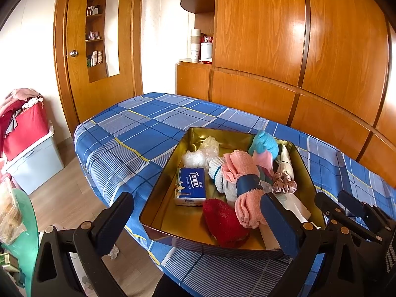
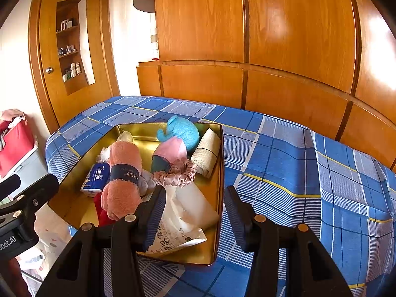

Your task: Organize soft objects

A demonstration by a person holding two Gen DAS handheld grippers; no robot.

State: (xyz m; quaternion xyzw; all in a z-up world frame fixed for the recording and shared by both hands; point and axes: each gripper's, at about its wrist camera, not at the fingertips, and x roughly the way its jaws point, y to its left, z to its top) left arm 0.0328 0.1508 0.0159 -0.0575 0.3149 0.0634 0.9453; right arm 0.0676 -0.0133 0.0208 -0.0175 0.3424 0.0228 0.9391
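the tray [image 2: 220, 153] sits on the bed [image 2: 284, 163], with the wardrobe [image 2: 247, 49] behind it. in the tray, the tissue pack [image 2: 95, 178] lies at the left, the rolled towel [image 2: 123, 180] just right of it, the scrunchie [image 2: 177, 173] near the middle, and the plush toy [image 2: 183, 133] at the far side. the wipes packet [image 2: 183, 220] lies in the tray's near right corner.

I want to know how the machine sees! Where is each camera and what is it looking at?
Left wrist view: sits on the left gripper, looking down over the gold tray on the blue checked bed; its two fingers show, and the right gripper beside.
Right wrist view: sits on the right gripper, over the tray's near right corner; its fingers show, the left gripper at the left edge.
Both share the tray, pink towel roll, tissue pack, blue plush toy.
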